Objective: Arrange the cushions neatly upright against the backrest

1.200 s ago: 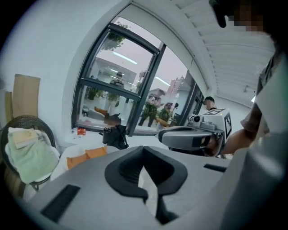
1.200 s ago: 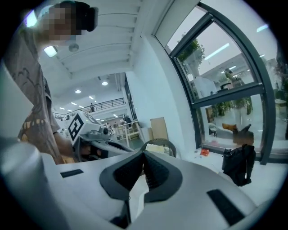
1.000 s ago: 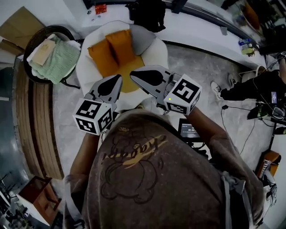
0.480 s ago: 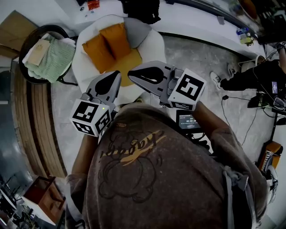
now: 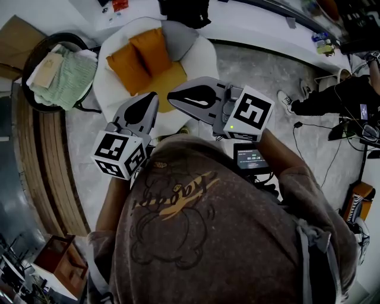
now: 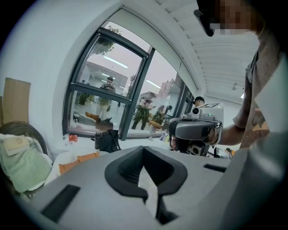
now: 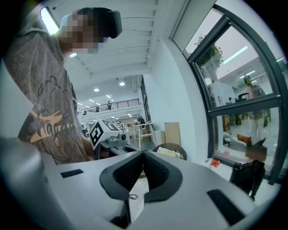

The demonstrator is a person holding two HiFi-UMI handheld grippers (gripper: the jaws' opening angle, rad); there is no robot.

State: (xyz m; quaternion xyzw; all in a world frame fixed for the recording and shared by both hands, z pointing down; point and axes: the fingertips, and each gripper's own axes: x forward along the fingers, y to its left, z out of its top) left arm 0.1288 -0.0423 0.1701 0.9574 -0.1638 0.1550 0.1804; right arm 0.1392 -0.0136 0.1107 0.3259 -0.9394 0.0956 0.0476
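Note:
Two orange cushions (image 5: 138, 56) lean side by side against the backrest of a round white armchair (image 5: 205, 56). A grey cushion (image 5: 183, 40) stands to their right, and the seat pad (image 5: 169, 80) is orange. Both grippers hover in front of the chair, apart from it. My left gripper (image 5: 153, 97) is shut with nothing in it, its jaws meeting at the tips (image 6: 143, 149). My right gripper (image 5: 172, 96) is also shut and empty (image 7: 143, 153). The left gripper view catches the orange cushions (image 6: 78, 159) low on the left.
A wicker basket with a green blanket (image 5: 65, 74) stands left of the chair, beside a curved wooden bench (image 5: 41, 172). A black bag (image 5: 181, 9) sits on the white ledge behind. A person (image 5: 332, 104) sits at the right, with cables on the floor.
The chair has slid a little up and left in the head view as the camera shifted. Both grippers stay shut in about the same spot.

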